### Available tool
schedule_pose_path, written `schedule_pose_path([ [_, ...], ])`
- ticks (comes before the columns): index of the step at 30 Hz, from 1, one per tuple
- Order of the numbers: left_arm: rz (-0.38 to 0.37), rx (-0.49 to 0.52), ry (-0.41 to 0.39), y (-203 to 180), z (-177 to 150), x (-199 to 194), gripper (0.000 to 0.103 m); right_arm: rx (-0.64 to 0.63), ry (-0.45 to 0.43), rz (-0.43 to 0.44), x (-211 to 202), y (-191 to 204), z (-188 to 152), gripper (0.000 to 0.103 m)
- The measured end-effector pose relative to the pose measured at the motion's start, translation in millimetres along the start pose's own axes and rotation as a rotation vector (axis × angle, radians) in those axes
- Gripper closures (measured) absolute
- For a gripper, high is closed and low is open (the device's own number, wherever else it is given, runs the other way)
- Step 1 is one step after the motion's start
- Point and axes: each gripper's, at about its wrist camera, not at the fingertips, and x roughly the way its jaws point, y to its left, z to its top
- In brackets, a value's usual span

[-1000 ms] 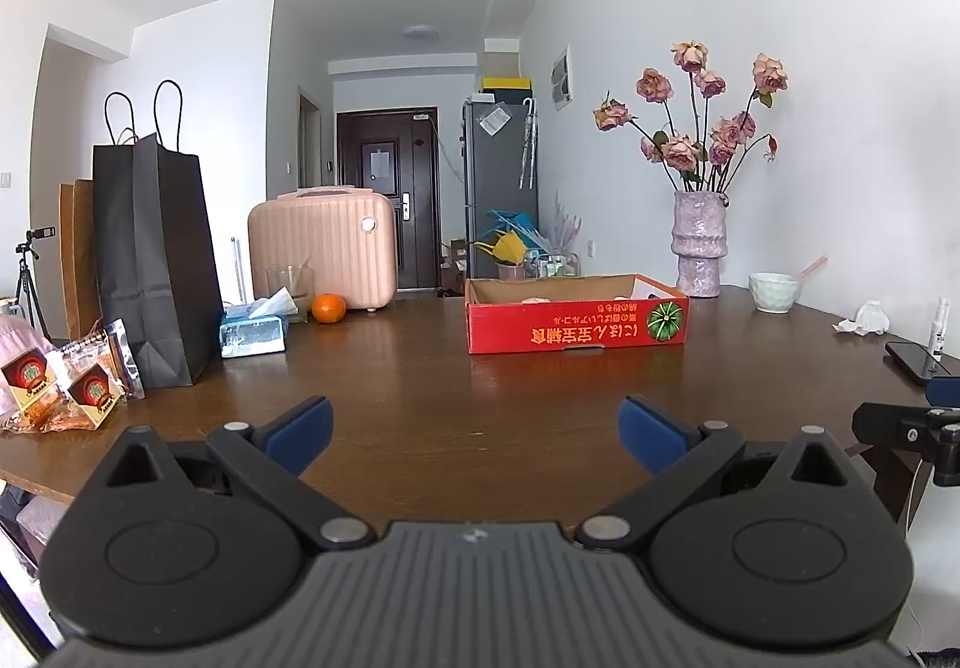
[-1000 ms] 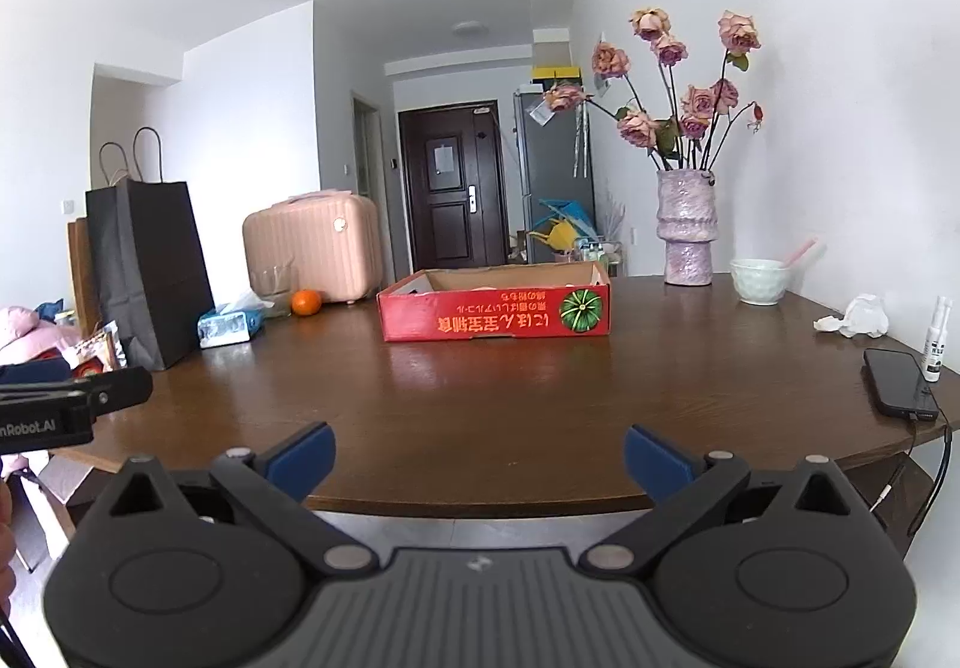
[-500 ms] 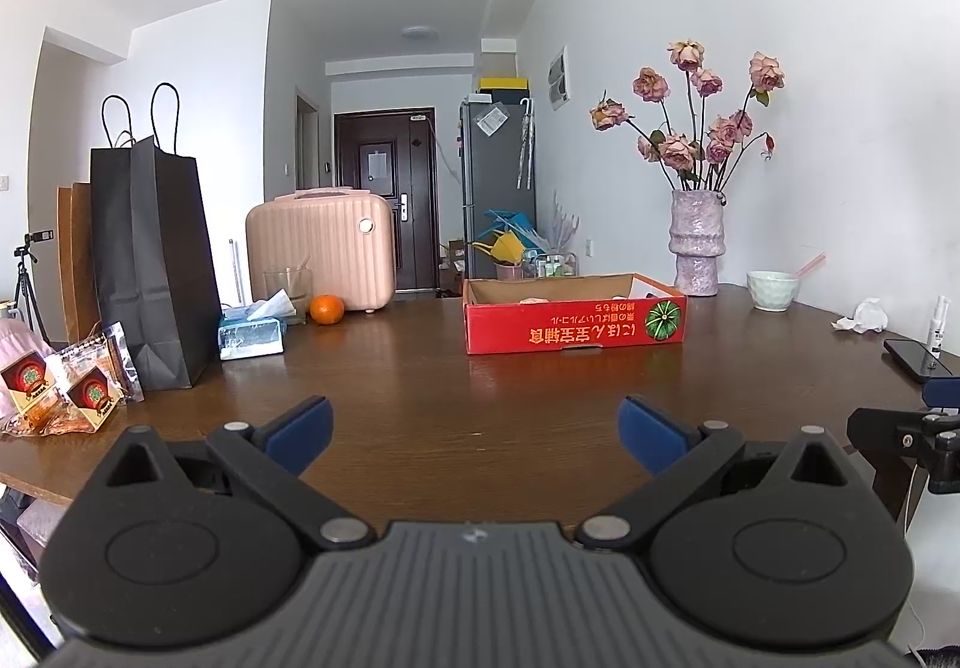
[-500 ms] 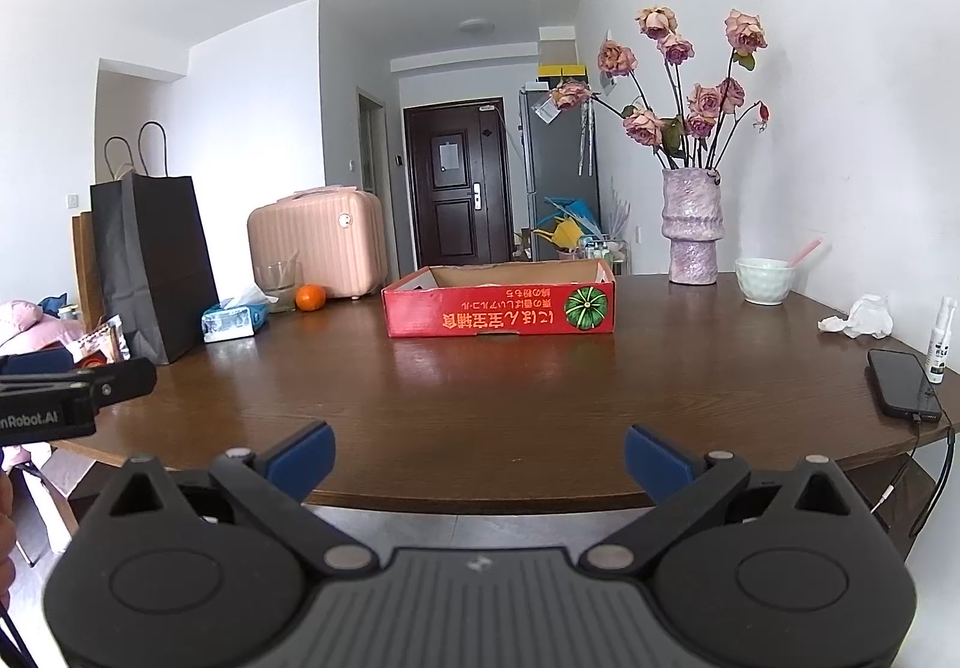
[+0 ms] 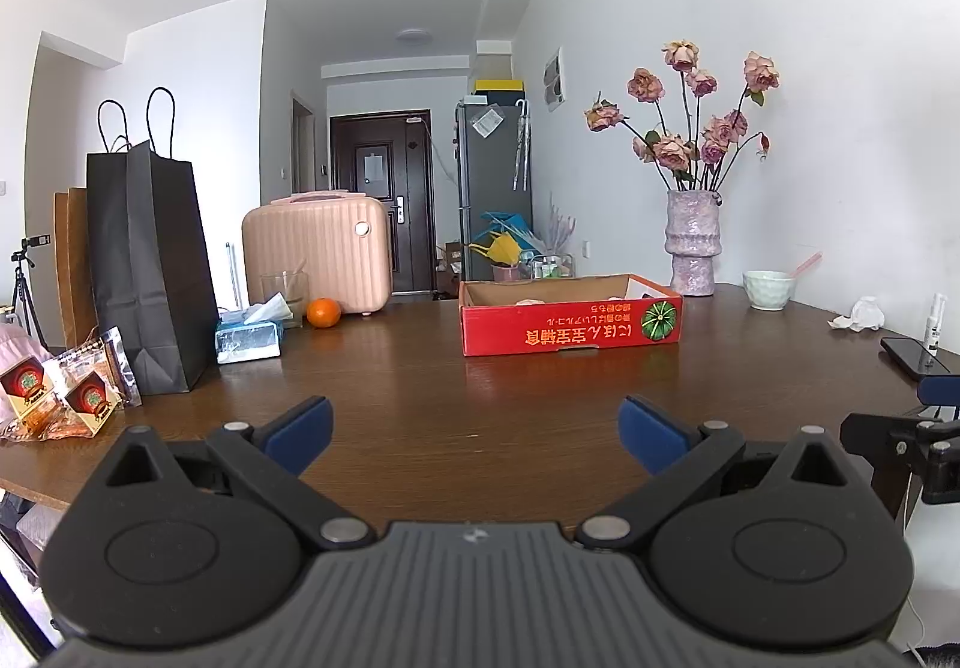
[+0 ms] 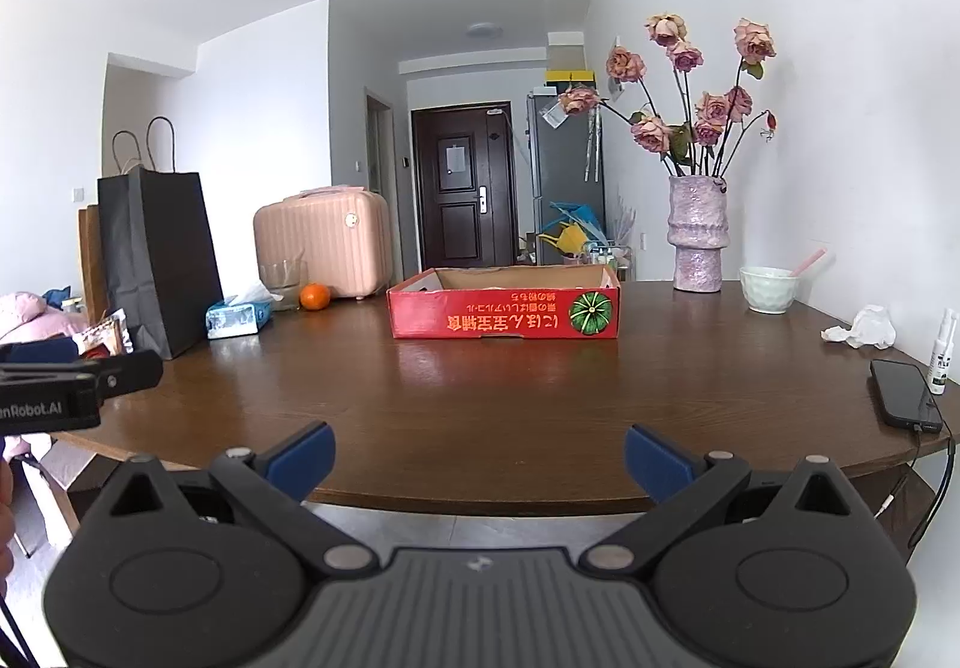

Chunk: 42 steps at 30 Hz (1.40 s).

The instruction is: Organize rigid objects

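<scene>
Mid-frame in both wrist views, your red cardboard box (image 5: 570, 317) sits open-topped on the brown table (image 5: 420, 380), with the orange (image 5: 324, 312) off to its left by the tissue pack (image 5: 248, 335). Your left gripper (image 5: 474, 425) and right gripper (image 6: 478, 455) are both spread wide, holding nothing, hovering at the table's near edge.

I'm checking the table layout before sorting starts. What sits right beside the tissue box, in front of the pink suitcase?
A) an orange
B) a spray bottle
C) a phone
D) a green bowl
A: the orange rests on the table just right of the tissue box, in front of the pink suitcase.
</scene>
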Motion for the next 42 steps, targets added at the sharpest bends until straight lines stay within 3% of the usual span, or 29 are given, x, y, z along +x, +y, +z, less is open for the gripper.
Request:
schedule_pose_path([
  [33,0.002,0.018,-0.015,0.1,2.4,-1.6,0.0,0.0,0.006,-0.012,0.8,0.8,-0.2,0.0],
  [39,0.041,0.012,-0.019,-2.0,2.0,-1.2,0.0,0.004,0.008,-0.016,1.2,0.4,0.2,0.0],
  [42,0.015,0.019,-0.017,-1.8,1.0,-2.4,0.0,0.006,0.008,-0.016,1.1,0.5,-0.3,0.0],
])
